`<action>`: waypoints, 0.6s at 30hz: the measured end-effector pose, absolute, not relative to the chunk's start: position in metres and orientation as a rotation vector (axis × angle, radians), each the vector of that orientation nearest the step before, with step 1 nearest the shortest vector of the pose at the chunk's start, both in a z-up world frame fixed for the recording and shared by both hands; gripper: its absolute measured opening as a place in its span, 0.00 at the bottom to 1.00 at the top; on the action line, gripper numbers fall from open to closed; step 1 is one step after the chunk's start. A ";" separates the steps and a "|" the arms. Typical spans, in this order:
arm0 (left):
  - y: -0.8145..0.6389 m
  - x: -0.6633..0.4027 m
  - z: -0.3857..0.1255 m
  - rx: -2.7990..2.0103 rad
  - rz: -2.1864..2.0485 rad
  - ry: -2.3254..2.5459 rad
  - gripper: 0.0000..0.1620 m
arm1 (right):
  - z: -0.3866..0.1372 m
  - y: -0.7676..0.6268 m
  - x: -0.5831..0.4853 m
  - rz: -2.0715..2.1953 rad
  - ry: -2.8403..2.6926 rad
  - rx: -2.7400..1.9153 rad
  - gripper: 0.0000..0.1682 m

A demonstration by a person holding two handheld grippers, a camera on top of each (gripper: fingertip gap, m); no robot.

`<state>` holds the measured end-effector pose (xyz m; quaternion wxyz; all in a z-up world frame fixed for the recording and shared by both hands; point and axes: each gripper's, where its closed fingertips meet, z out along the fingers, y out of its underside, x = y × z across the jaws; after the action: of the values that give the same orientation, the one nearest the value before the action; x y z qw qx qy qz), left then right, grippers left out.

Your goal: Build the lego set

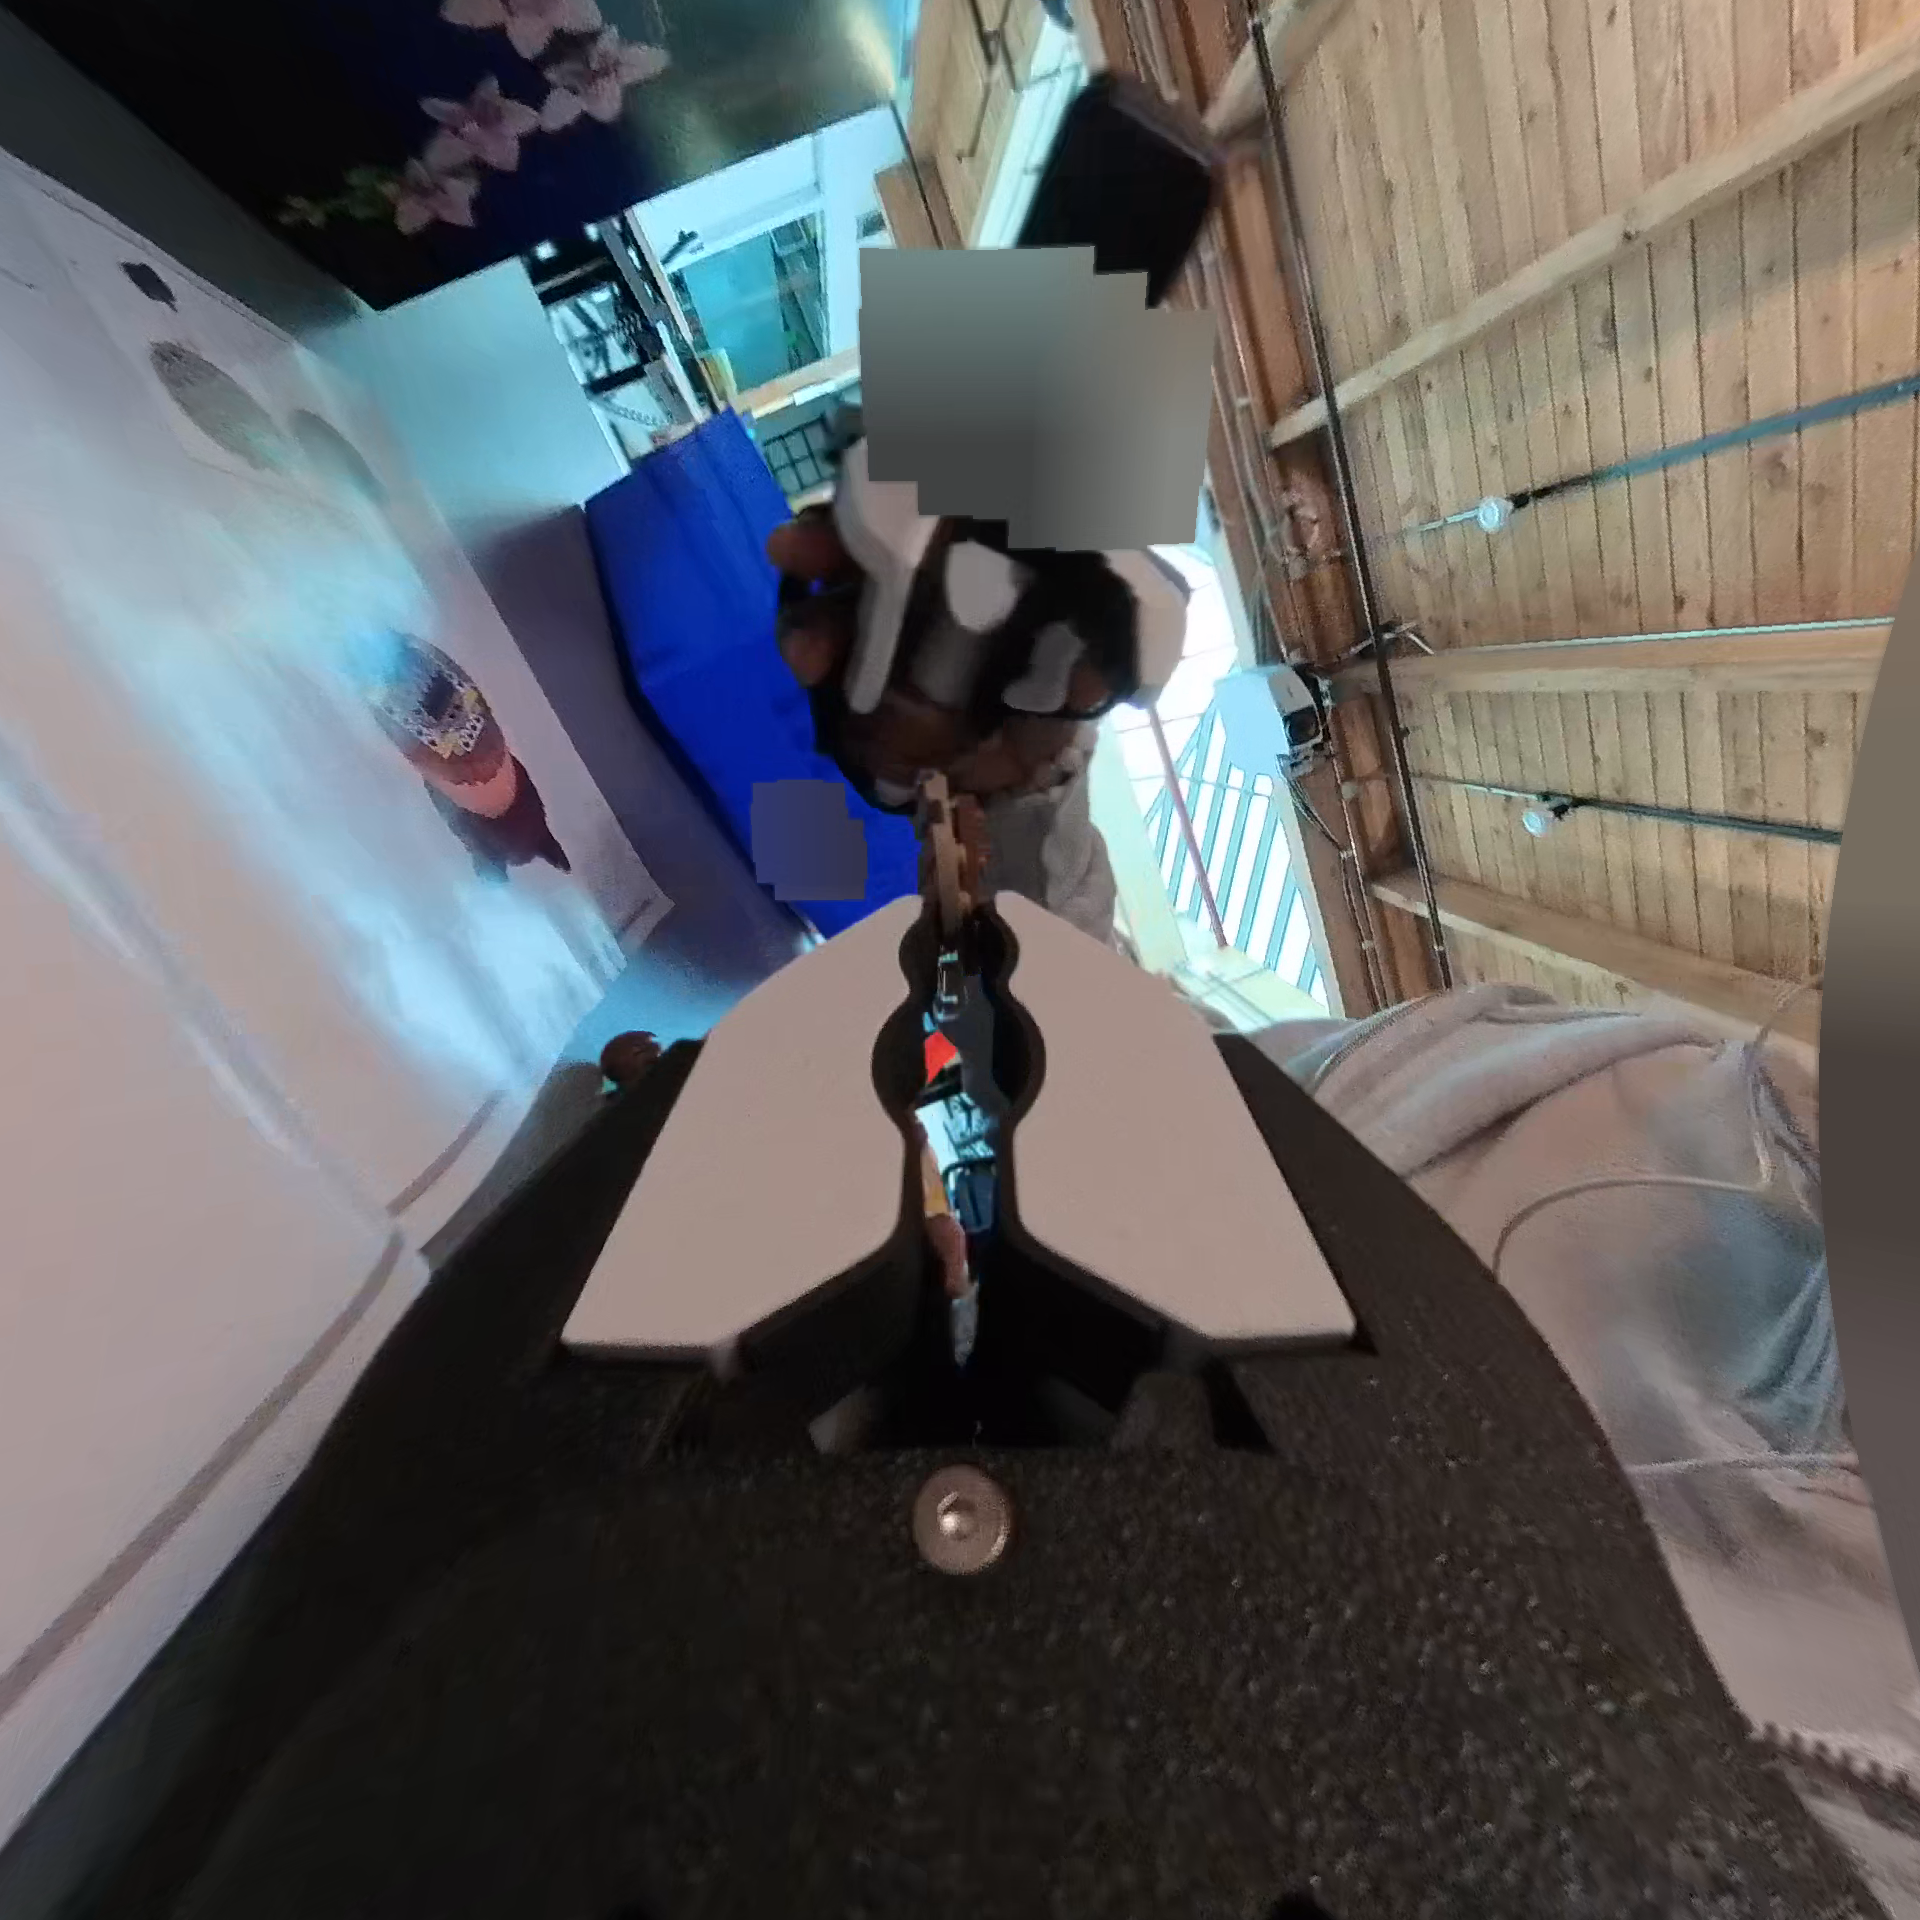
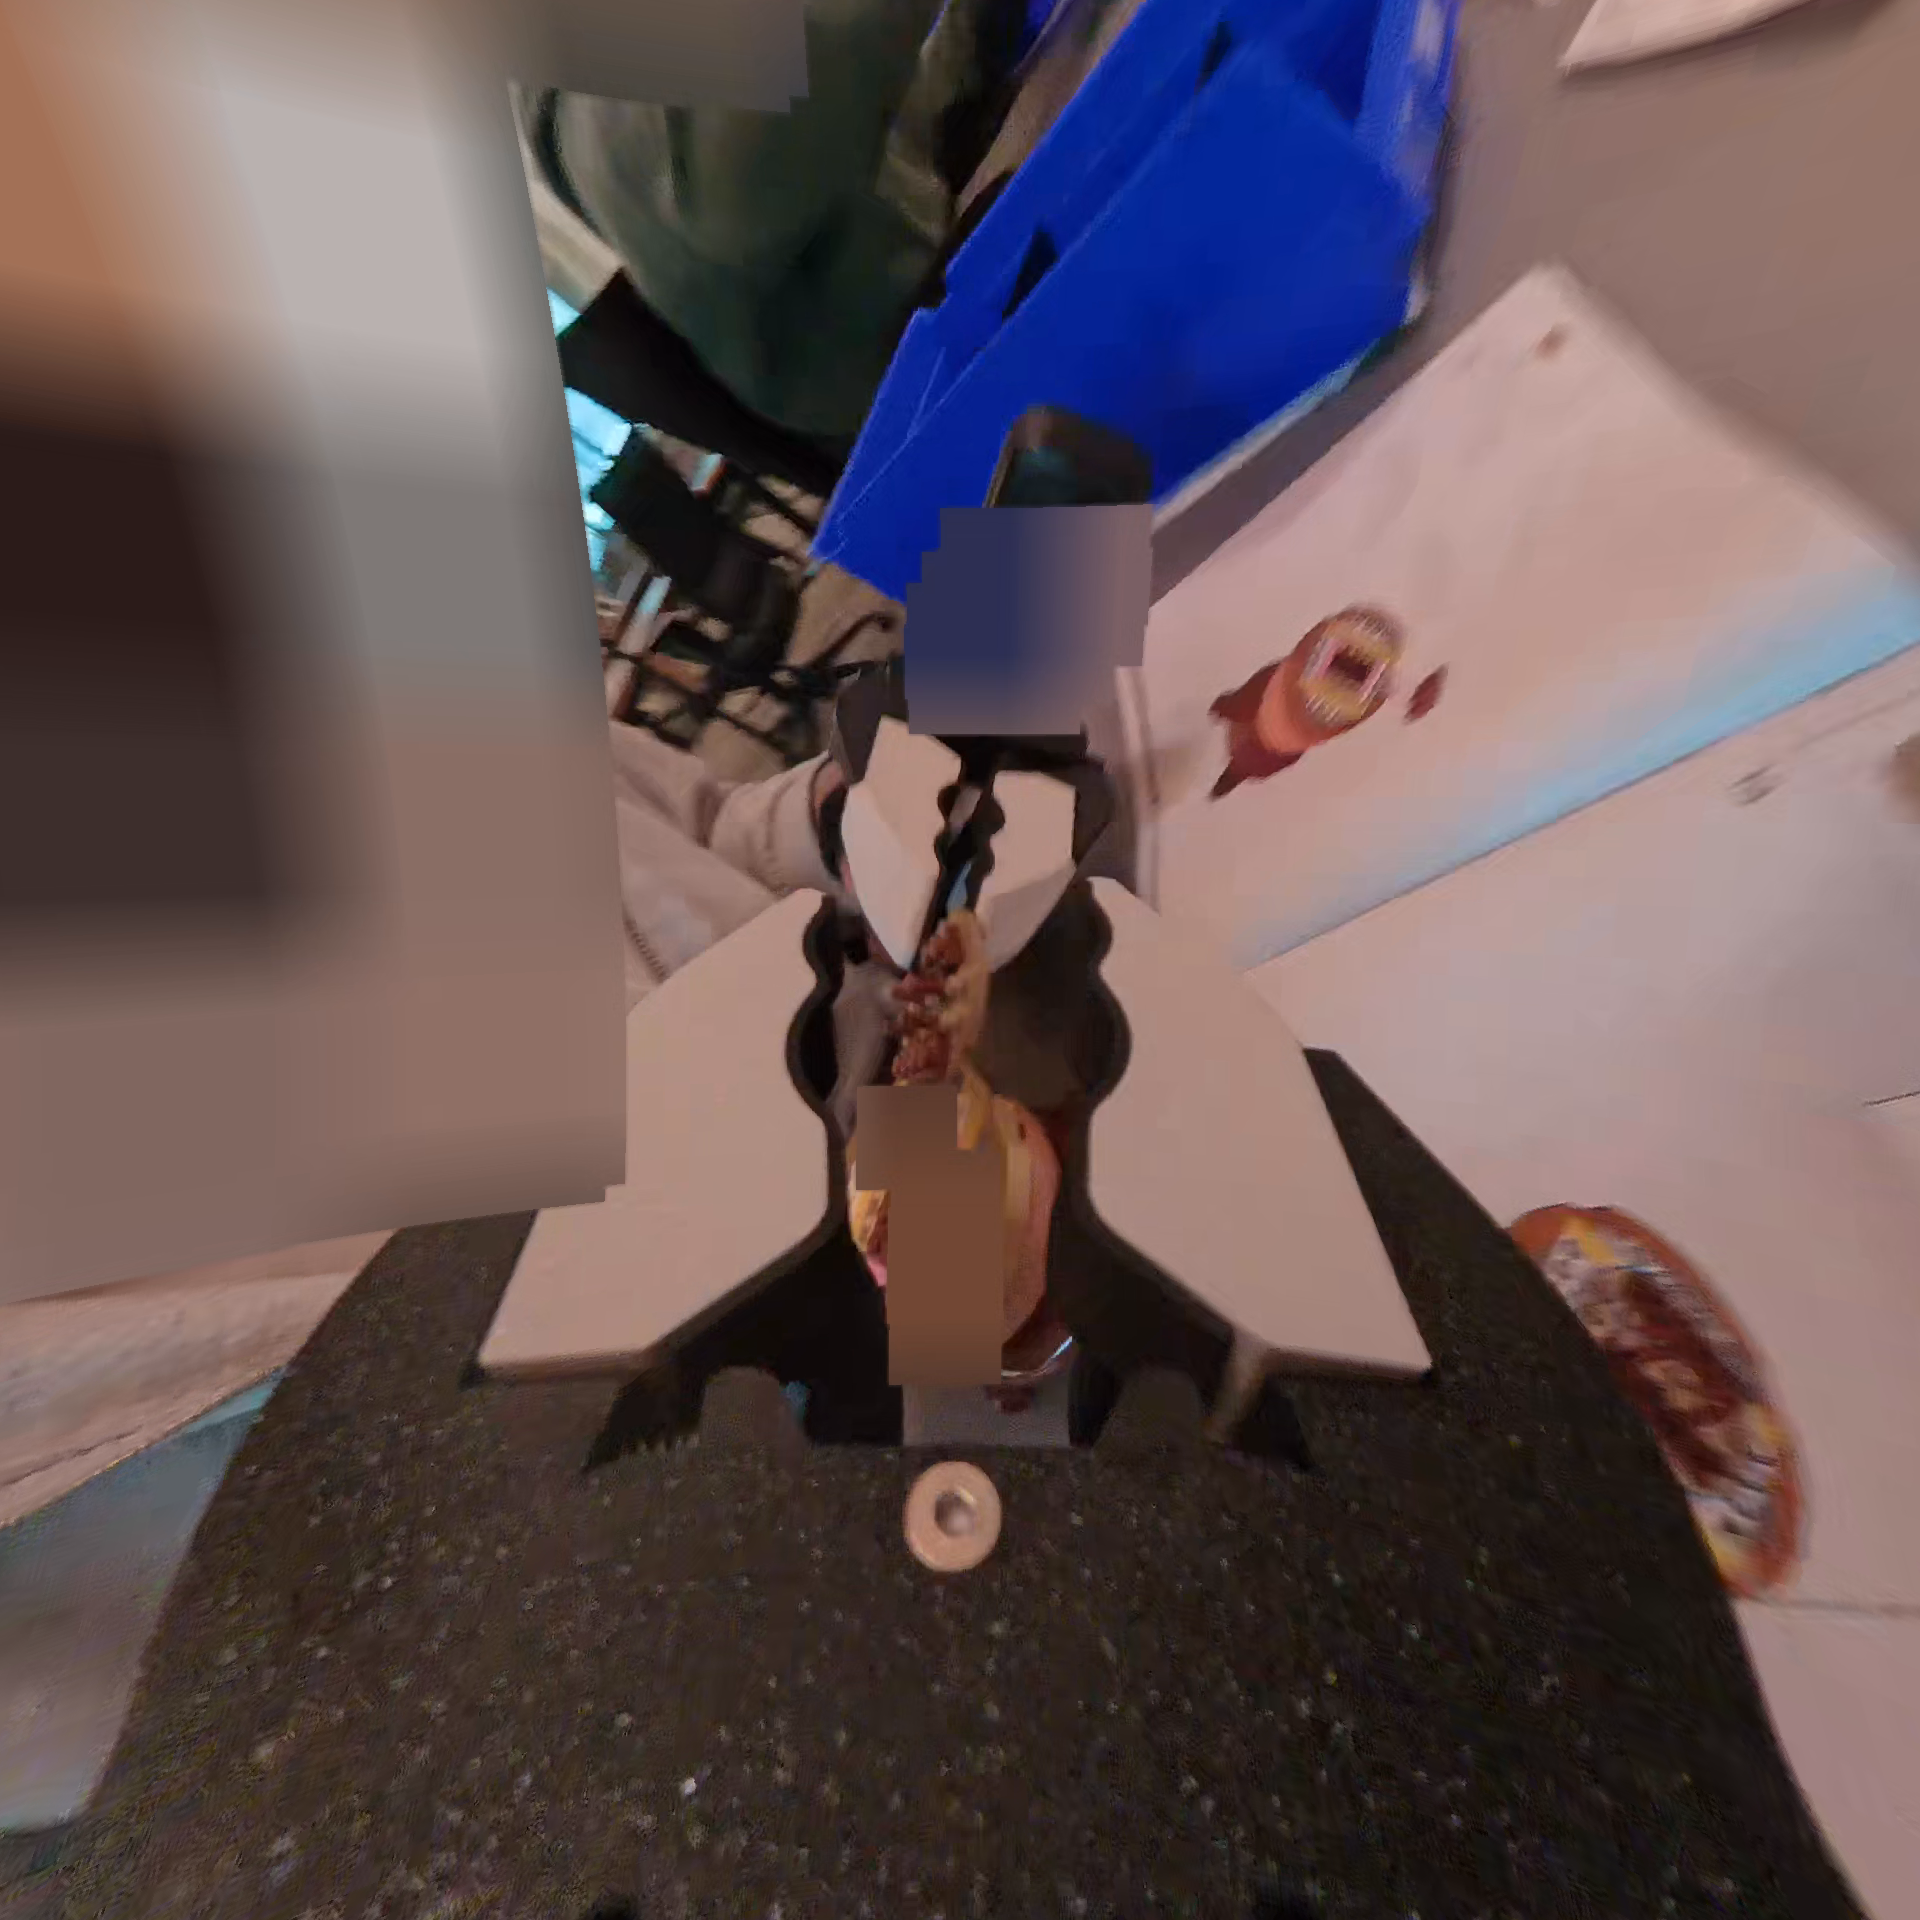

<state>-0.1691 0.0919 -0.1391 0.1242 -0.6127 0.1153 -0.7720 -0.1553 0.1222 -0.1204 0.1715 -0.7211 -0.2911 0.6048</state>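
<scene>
Left wrist view, thin tan-brown lego piece (image 1: pixel 948 854), possibly toothed

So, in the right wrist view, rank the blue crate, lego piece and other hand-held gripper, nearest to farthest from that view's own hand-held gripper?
1. Lego piece, between its fingers.
2. Other hand-held gripper, just ahead.
3. Blue crate, behind, upper right.

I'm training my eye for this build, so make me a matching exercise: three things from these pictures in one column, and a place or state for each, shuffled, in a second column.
1. tan toothed lego piece
2. blue plastic bin
3. white printed instruction sheet

A. bears a picture of a brown round model
B. pinched at the tips of the left hand-held gripper
C. stands past the sheet's far edge

Pairs: 1-B, 2-C, 3-A.
</scene>
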 end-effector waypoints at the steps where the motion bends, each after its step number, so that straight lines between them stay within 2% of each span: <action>1: 0.090 -0.169 -0.138 -1.785 -2.254 0.368 0.04 | -0.127 0.116 -0.158 1.792 -0.827 -2.058 0.22; 4: 0.086 -0.169 -0.136 -1.792 -2.245 0.430 0.04 | -0.131 0.104 -0.165 1.936 -0.806 -2.034 0.16; 10: 0.083 -0.165 -0.138 -1.803 -2.239 0.451 0.04 | -0.134 0.095 -0.169 1.962 -0.845 -2.040 0.12; 12: 0.082 -0.164 -0.138 -1.801 -2.239 0.455 0.04 | -0.137 0.093 -0.169 1.939 -0.872 -2.044 0.06; 18: 0.087 -0.164 -0.138 -1.799 -2.118 0.512 0.04 | -0.138 0.097 -0.167 1.896 -0.863 -2.013 0.05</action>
<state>-0.1642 0.0866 -0.1382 0.1571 -0.6288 0.1791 -0.7402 -0.1674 0.0965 -0.1381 0.1220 -0.6897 -0.2958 0.6496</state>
